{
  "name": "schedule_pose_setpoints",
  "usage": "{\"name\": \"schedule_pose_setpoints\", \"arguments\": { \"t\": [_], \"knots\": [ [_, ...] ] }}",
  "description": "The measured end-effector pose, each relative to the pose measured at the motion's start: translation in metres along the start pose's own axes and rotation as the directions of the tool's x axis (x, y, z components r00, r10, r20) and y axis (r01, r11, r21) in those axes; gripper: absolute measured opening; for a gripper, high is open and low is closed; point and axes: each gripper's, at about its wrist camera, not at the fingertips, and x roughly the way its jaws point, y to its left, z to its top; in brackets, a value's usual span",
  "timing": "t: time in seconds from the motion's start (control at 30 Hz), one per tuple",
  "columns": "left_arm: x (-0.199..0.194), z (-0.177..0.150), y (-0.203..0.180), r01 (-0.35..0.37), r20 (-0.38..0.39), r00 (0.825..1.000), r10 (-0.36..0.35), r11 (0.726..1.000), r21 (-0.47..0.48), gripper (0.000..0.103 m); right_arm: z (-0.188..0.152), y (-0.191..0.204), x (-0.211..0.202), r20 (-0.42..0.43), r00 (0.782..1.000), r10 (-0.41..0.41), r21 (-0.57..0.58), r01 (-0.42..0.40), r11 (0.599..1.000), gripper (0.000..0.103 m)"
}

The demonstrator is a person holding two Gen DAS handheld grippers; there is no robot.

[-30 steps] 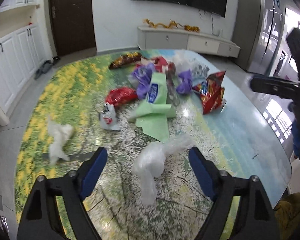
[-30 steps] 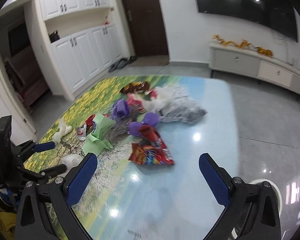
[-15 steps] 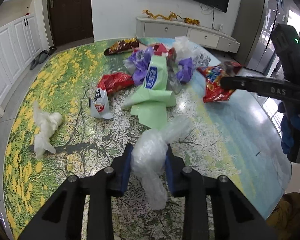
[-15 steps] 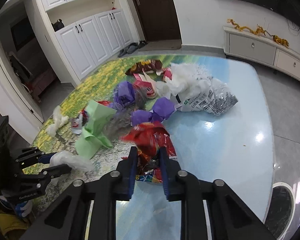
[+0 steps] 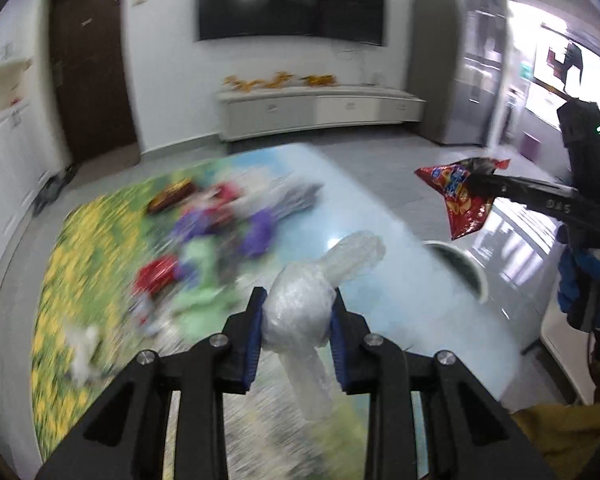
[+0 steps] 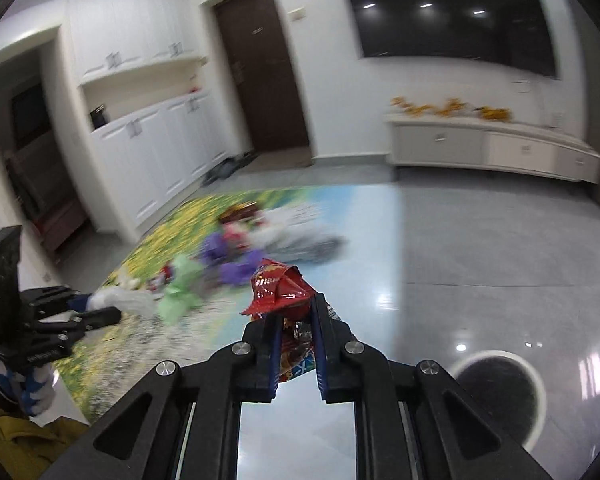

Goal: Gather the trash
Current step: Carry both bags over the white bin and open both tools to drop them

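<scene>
Left claw is squeezed tight on the clear plastic bag, held up over the tabletop, with the bag's long tail hanging down toward the camera; the round bin sits on the floor ahead and to the right, past the tabletop's edge. Right claw, which has just been closing, is pinched on the red chip bag and tilts down a little, and the bin waits low on its right, so this claw looks nearer to it.

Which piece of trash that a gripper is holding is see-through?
The crumpled clear plastic bag, pinched in the left gripper. The right gripper holds a shiny red snack bag instead.
</scene>
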Motion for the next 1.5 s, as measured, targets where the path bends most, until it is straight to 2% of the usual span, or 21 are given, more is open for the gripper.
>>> {"name": "schedule_pose_setpoints", "arguments": {
  "t": [0.07, 0.2, 0.33, 0.47, 0.53, 0.57, 0.6, 0.63, 0.67, 0.73, 0.77, 0.9, 1.0, 1.13, 1.3, 1.5],
  "knots": [
    [0.014, 0.018, -0.024, 0.048, -0.013, 0.999, -0.048, 0.998, 0.045, 0.028, -0.008, -0.034, -0.022, 0.024, 0.997, -0.075, 0.046, 0.074, 0.996, 0.013],
    [0.058, 0.055, -0.090, 0.137, -0.072, 0.989, -0.127, 0.977, 0.163, 0.028, -0.031, -0.092, -0.044, 0.035, 0.985, -0.171, 0.145, 0.164, 0.976, 0.013],
    [0.110, 0.078, -0.150, 0.200, -0.147, 0.975, -0.168, 0.949, 0.244, 0.030, -0.061, -0.147, -0.045, -0.006, 0.970, -0.245, 0.245, 0.239, 0.940, 0.013],
    [0.168, 0.097, -0.201, 0.275, -0.227, 0.949, -0.217, 0.925, 0.262, 0.031, -0.092, -0.200, -0.037, -0.059, 0.958, -0.281, 0.351, 0.283, 0.892, 0.014],
    [0.196, 0.102, -0.221, 0.311, -0.267, 0.933, -0.242, 0.915, 0.258, 0.035, -0.106, -0.219, -0.027, -0.089, 0.954, -0.286, 0.381, 0.298, 0.875, 0.016],
    [0.207, 0.104, -0.228, 0.321, -0.277, 0.928, -0.249, 0.912, 0.257, 0.043, -0.113, -0.228, -0.022, -0.107, 0.952, -0.287, 0.392, 0.306, 0.867, 0.016],
    [0.217, 0.105, -0.233, 0.325, -0.283, 0.926, -0.251, 0.911, 0.255, 0.056, -0.119, -0.237, -0.014, -0.125, 0.951, -0.282, 0.403, 0.308, 0.862, 0.016],
    [0.231, 0.107, -0.241, 0.331, -0.293, 0.921, -0.256, 0.912, 0.244, 0.061, -0.123, -0.246, -0.010, -0.137, 0.952, -0.276, 0.409, 0.308, 0.859, 0.017],
    [0.239, 0.108, -0.243, 0.339, -0.302, 0.916, -0.264, 0.911, 0.233, 0.064, -0.129, -0.254, 0.001, -0.160, 0.949, -0.271, 0.414, 0.314, 0.854, 0.021],
    [0.255, 0.109, -0.248, 0.354, -0.321, 0.905, -0.278, 0.912, 0.208, 0.064, -0.136, -0.265, 0.022, -0.205, 0.940, -0.271, 0.422, 0.335, 0.842, 0.047],
    [0.262, 0.109, -0.247, 0.355, -0.330, 0.902, -0.279, 0.914, 0.197, 0.064, -0.142, -0.270, 0.029, -0.220, 0.938, -0.269, 0.430, 0.341, 0.836, 0.052],
    [0.262, 0.106, -0.240, 0.362, -0.329, 0.899, -0.291, 0.914, 0.181, 0.064, -0.159, -0.277, 0.040, -0.254, 0.931, -0.261, 0.465, 0.355, 0.811, 0.053],
    [0.245, 0.103, -0.237, 0.338, -0.289, 0.919, -0.268, 0.914, 0.225, 0.064, -0.163, -0.278, 0.039, -0.257, 0.930, -0.262, 0.486, 0.358, 0.797, 0.053],
    [0.219, 0.104, -0.233, 0.332, -0.233, 0.931, -0.279, 0.914, 0.232, 0.064, -0.154, -0.277, 0.027, -0.218, 0.936, -0.276, 0.508, 0.350, 0.787, 0.053],
    [0.172, 0.108, -0.226, 0.320, -0.144, 0.946, -0.292, 0.914, 0.250, 0.064, -0.126, -0.250, -0.016, -0.129, 0.938, -0.322, 0.486, 0.343, 0.804, 0.053],
    [0.108, 0.110, -0.198, 0.266, -0.011, 0.962, -0.272, 0.931, 0.248, 0.064, -0.080, -0.196, -0.063, -0.009, 0.935, -0.355, 0.424, 0.325, 0.845, 0.053]
  ]
}}
